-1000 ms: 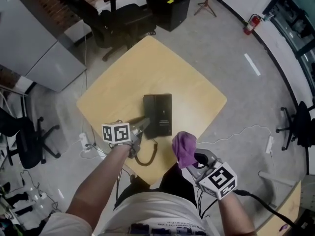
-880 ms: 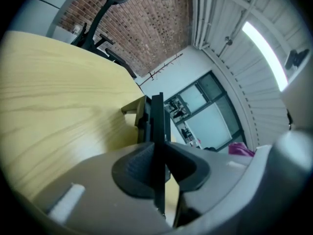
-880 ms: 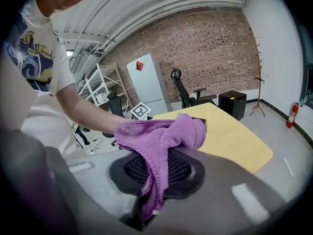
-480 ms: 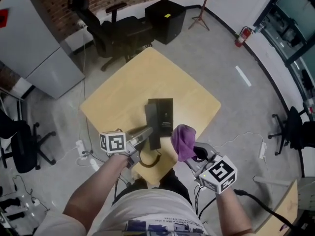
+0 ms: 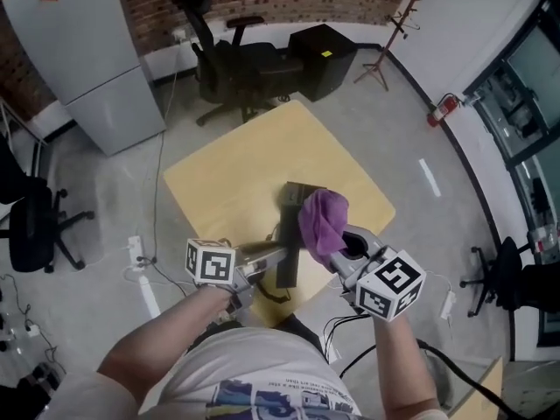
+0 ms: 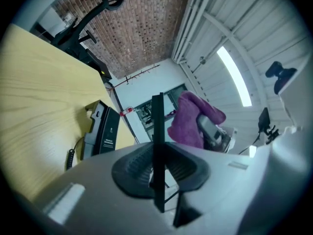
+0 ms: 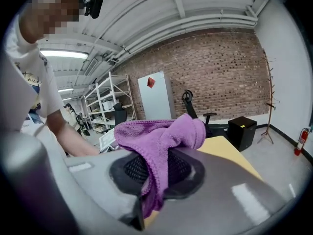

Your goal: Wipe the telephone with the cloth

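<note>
The black telephone base (image 5: 298, 192) lies on the yellow table (image 5: 236, 182), partly hidden behind the purple cloth (image 5: 322, 221). My left gripper (image 5: 278, 254) is shut on the black handset (image 5: 289, 256), held up off the base with its coiled cord (image 5: 273, 292) hanging down. In the left gripper view the handset (image 6: 157, 146) shows edge-on between the jaws, with the base (image 6: 101, 130) on the table behind. My right gripper (image 5: 338, 247) is shut on the bunched cloth, just right of the handset. In the right gripper view the cloth (image 7: 156, 136) drapes over the jaws.
Beyond the table stand a black office chair (image 5: 234, 66), a black cabinet (image 5: 325, 49), a grey locker (image 5: 83, 51) and a coat stand (image 5: 398, 46). Another chair (image 5: 31, 226) and a power strip (image 5: 136, 248) are on the floor at the left.
Both grippers have risen. The left one has lifted the handset off the base. The cloth in the right gripper has moved up beside the handset, over the telephone.
</note>
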Demonstrator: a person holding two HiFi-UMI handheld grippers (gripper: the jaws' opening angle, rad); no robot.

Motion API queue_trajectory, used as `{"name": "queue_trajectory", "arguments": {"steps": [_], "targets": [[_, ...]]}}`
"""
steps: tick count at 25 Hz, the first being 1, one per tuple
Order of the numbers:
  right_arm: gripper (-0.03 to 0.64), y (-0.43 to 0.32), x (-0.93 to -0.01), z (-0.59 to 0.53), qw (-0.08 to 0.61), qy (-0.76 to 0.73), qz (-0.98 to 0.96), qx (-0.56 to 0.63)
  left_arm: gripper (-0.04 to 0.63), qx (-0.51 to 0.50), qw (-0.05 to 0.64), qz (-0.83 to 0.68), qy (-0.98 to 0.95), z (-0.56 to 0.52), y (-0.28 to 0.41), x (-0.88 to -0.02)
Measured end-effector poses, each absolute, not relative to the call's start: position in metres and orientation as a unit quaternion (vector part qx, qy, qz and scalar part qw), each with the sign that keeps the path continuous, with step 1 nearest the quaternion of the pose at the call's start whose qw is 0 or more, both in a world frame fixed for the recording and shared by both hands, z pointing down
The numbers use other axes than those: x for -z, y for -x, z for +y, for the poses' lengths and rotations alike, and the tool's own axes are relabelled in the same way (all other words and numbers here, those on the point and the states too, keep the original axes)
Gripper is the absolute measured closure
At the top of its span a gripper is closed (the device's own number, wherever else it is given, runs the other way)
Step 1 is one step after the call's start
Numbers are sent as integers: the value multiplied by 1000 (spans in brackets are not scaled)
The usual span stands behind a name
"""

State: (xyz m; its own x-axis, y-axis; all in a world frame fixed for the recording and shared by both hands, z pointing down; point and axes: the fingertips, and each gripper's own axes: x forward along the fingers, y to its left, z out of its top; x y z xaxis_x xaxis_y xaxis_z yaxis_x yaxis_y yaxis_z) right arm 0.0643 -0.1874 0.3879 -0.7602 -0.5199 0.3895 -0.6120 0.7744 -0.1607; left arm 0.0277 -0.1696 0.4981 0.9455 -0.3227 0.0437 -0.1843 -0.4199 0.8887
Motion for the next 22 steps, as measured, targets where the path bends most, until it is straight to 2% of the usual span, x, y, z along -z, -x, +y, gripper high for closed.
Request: {"name": "queue_trajectory", "arguments": {"steps": [17,22], "targets": [[574,-37,-430,-112,225,-281,-916,-178,517,129,514,-151,-835,-186,3,-473],[574,-35,-408,-120,211,-299,-917,-160,517,122,510,-143,-840,-182,3,-473]]}}
